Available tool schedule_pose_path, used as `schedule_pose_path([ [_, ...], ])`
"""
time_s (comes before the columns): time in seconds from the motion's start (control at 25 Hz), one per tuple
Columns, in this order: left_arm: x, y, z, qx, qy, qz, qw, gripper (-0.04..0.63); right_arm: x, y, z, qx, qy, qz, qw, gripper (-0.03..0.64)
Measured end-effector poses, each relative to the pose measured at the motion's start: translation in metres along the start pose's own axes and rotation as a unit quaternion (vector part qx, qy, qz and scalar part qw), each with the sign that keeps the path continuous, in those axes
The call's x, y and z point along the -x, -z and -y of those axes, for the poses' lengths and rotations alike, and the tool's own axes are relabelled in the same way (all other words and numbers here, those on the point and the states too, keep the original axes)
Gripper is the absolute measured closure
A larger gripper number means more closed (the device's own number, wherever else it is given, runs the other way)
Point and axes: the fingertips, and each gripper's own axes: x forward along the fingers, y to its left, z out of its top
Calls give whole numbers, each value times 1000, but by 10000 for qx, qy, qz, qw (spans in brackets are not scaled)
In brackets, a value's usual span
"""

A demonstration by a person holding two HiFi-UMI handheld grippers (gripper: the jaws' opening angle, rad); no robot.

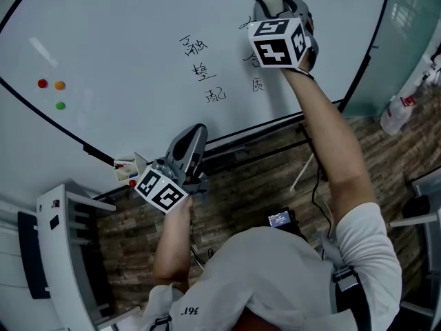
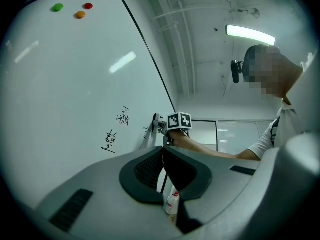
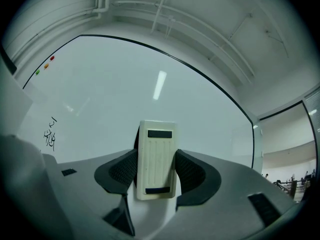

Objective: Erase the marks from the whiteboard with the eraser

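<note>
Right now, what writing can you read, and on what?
Whiteboard: black handwritten characters, too small to read surely.
Shirt print: short, upside down, blurred.
Small screen: too small.
Eraser in right tongs: no text.

There is one whiteboard (image 1: 124, 19), three magnets at upper left (one red magnet (image 1: 43, 83), one orange magnet (image 1: 60, 85), one green magnet (image 1: 60, 105)), at least five handwritten marks (image 1: 203, 71) near the middle, one eraser (image 3: 156, 159), one bottle (image 1: 396, 114) at the right edge, and two grippers, the left gripper (image 2: 162, 151) and the right gripper (image 3: 156, 170).
</note>
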Motion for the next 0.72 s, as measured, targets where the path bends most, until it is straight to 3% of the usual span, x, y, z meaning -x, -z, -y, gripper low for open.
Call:
schedule_pose_path([
  [0.52,-10,1,-9,-32,-141,-2,9999,588,1,31,44,20,301,-255,9992,367],
  [0.72,-7,-7,-18,-66,-197,59,9998,588,12,30,38,-26,227,-199,9995,367],
])
